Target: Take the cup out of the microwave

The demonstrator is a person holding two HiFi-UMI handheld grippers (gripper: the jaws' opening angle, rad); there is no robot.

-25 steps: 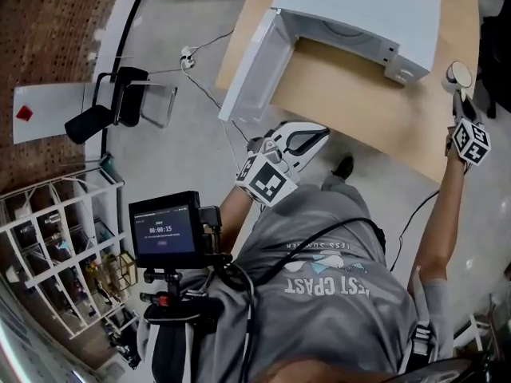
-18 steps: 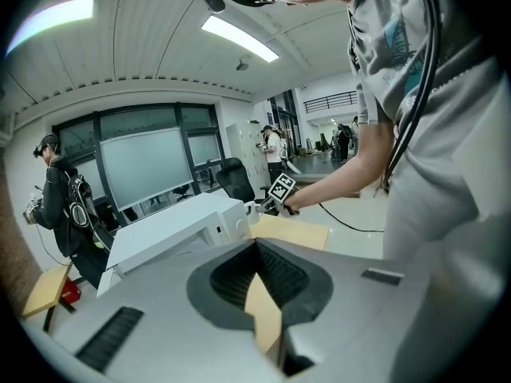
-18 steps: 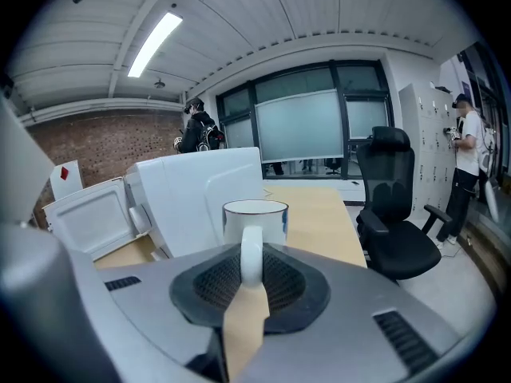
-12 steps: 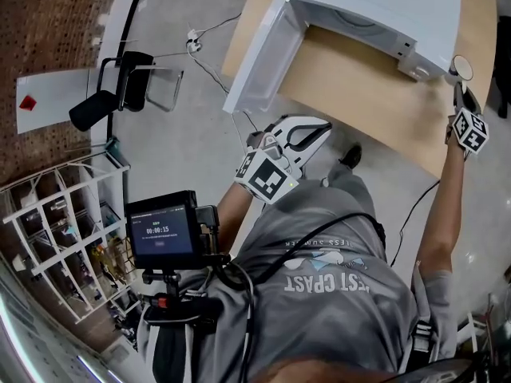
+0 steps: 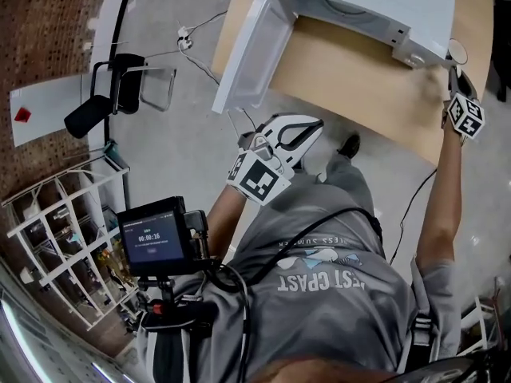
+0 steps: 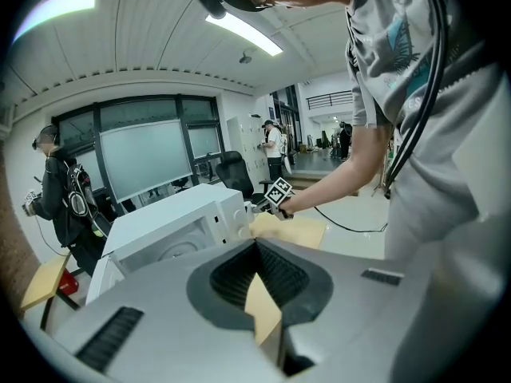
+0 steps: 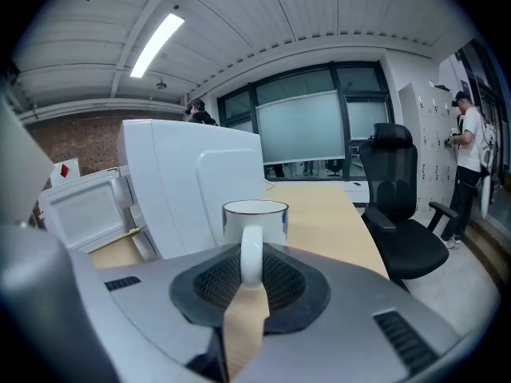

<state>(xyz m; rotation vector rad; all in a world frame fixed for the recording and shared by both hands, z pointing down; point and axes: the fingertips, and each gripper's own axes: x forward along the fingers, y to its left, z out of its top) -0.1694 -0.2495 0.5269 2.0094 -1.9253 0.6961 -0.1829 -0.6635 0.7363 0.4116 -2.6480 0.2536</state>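
A white cup [image 7: 255, 214] with a dark rim stands upright before my right gripper [image 7: 249, 271], whose jaws are shut on the cup's handle [image 7: 251, 255]. The gripper's body hides the cup's base, so I cannot tell whether it rests on the wooden table [image 7: 335, 218]. In the head view the cup [image 5: 457, 51] is beside the front right corner of the white microwave [image 5: 375, 6], held by the right gripper [image 5: 456, 74]. The microwave door [image 5: 249, 50] hangs open to the left. My left gripper [image 5: 313, 126] hovers off the table's near edge, jaws [image 6: 255, 246] together with nothing between them.
A black office chair [image 7: 403, 214] stands right of the table, with a person [image 7: 469, 154] at lockers behind it. Another person [image 6: 60, 186] stands behind the microwave. On the floor are a black chair [image 5: 120, 94], a white shelf rack [image 5: 64, 222] and a cable [image 5: 415, 206].
The right gripper has come down with the cup, closer to the microwave's front right corner. The left gripper has shifted a little lower near the table edge.
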